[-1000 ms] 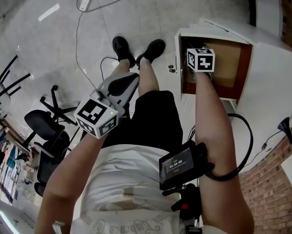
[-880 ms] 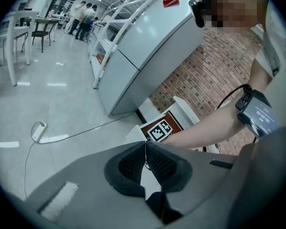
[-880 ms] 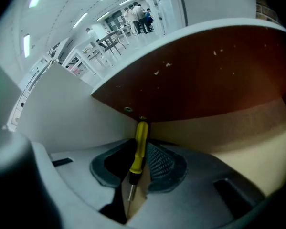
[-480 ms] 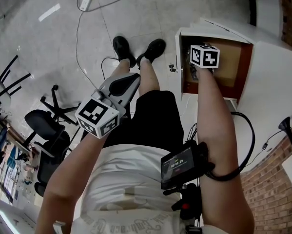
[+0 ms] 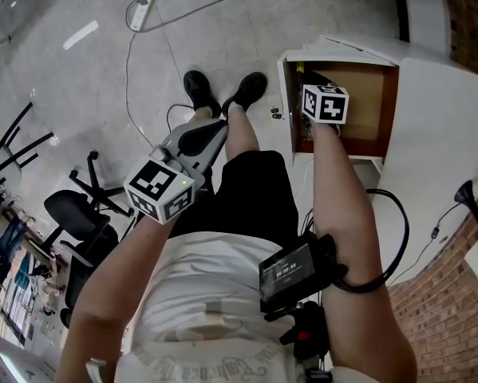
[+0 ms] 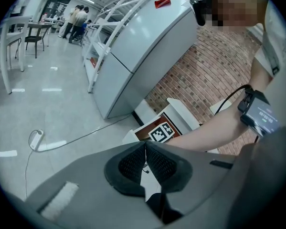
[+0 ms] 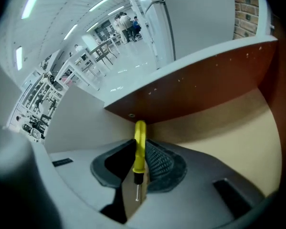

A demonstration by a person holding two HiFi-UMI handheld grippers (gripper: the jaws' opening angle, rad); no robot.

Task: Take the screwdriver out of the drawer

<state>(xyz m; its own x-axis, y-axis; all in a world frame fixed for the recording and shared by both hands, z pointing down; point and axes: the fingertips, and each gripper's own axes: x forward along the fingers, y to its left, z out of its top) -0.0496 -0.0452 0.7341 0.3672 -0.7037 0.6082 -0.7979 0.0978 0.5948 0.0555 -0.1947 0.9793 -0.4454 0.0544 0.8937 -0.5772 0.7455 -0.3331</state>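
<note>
The yellow-handled screwdriver (image 7: 139, 144) is clamped between the pads of my right gripper (image 7: 138, 159), its metal tip pointing back toward the camera. That gripper reaches into the open wooden drawer (image 7: 248, 128), close to its dark red-brown side wall. In the head view the right gripper (image 5: 314, 82) sits at the drawer's (image 5: 368, 102) near left corner, its jaws hidden under the marker cube. My left gripper (image 5: 211, 132) hangs over the person's left thigh, away from the drawer. Its pads (image 6: 133, 163) are pressed together with nothing between them.
The drawer belongs to a white cabinet (image 5: 446, 118) beside a brick wall (image 5: 454, 309). A power strip (image 5: 139, 6) and cables lie on the grey floor ahead. Black office chairs (image 5: 79, 214) stand at the left. A screen device (image 5: 290, 274) is strapped to the right forearm.
The head view has shifted a little. The right gripper stays inside the drawer with only a small shift. The left gripper has not moved.
</note>
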